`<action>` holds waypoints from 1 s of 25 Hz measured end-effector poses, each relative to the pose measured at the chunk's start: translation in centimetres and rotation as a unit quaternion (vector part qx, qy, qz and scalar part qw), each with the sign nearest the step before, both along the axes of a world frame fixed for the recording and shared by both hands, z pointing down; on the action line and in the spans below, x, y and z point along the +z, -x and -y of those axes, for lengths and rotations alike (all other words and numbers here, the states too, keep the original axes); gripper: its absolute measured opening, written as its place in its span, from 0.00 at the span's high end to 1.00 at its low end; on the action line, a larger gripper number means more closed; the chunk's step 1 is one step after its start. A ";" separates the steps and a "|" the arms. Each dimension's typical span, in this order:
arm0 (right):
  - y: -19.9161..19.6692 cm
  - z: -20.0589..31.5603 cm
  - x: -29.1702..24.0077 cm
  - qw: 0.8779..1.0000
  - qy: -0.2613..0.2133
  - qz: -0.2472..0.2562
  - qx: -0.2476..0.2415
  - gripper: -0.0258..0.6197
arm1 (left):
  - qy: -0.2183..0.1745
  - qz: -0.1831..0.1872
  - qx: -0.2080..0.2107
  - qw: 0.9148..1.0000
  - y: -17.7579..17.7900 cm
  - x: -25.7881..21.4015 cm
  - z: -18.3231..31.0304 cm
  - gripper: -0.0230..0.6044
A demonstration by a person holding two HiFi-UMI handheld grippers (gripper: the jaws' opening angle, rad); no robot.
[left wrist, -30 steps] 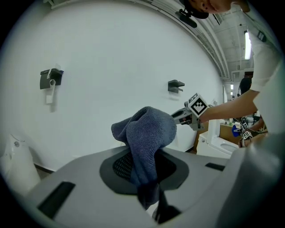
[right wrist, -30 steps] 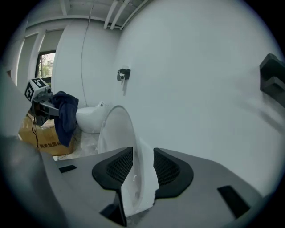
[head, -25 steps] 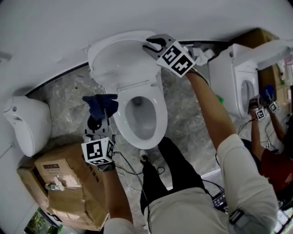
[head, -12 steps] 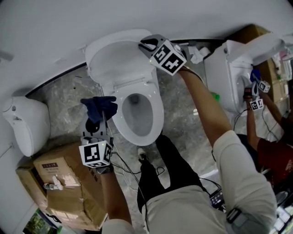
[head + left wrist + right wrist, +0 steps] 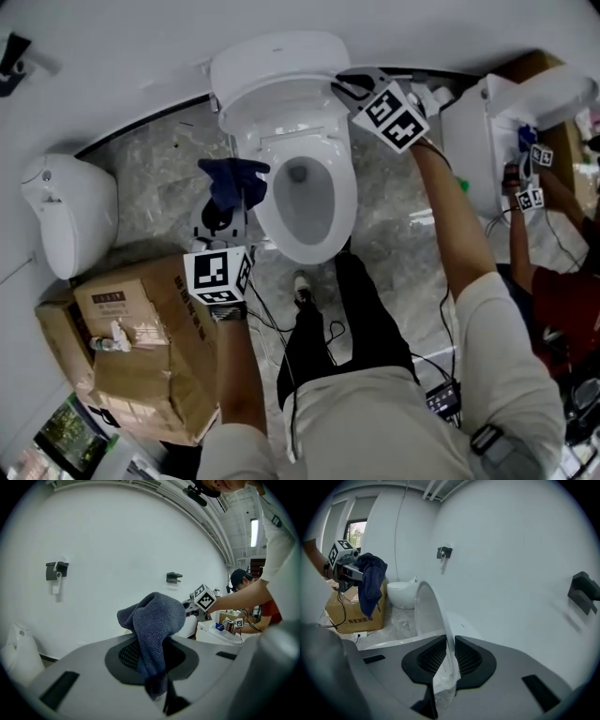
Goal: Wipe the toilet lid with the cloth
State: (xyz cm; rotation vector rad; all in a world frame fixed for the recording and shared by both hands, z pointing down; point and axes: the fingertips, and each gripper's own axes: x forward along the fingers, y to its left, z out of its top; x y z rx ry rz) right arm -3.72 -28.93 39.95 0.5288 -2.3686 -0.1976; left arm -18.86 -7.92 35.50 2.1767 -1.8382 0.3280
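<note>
The white toilet stands against the wall with its seat down and its lid raised. My right gripper is shut on the lid's right edge. In the right gripper view the thin lid runs upright between the pads of that gripper. My left gripper is shut on a dark blue cloth, held left of the bowl and off the toilet. The bunched cloth fills the left gripper and partly hides the toilet there. Across the bowl, the cloth hangs from the left gripper.
A second white fixture sits at the left, with cardboard boxes in front of it. Another toilet stands at the right, where another person's grippers work. Cables trail on the marble floor beside my legs.
The lid now looks narrower and more upright, with my right gripper still at its right edge. The left gripper and cloth have shifted slightly beside the bowl.
</note>
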 end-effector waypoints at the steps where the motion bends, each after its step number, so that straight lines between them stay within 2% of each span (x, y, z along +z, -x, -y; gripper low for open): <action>1: -0.2 -0.7 0.0 1.000 0.000 -0.002 0.001 0.85 | 0.000 0.000 0.001 1.000 0.1 0.0 -0.4 0.87; 9: -2.3 -7.6 0.9 1.000 0.010 -0.007 0.004 0.82 | -0.009 0.000 0.016 1.000 0.0 -0.1 -3.6 0.87; 18: -4.6 -16.3 4.2 0.999 0.027 -0.040 -0.008 0.77 | -0.013 -0.004 0.031 0.999 -0.1 0.4 -7.1 0.87; 25: -6.2 -21.9 7.6 0.994 0.063 -0.058 -0.065 0.73 | -0.004 -0.003 0.035 0.999 0.0 1.0 -7.9 0.87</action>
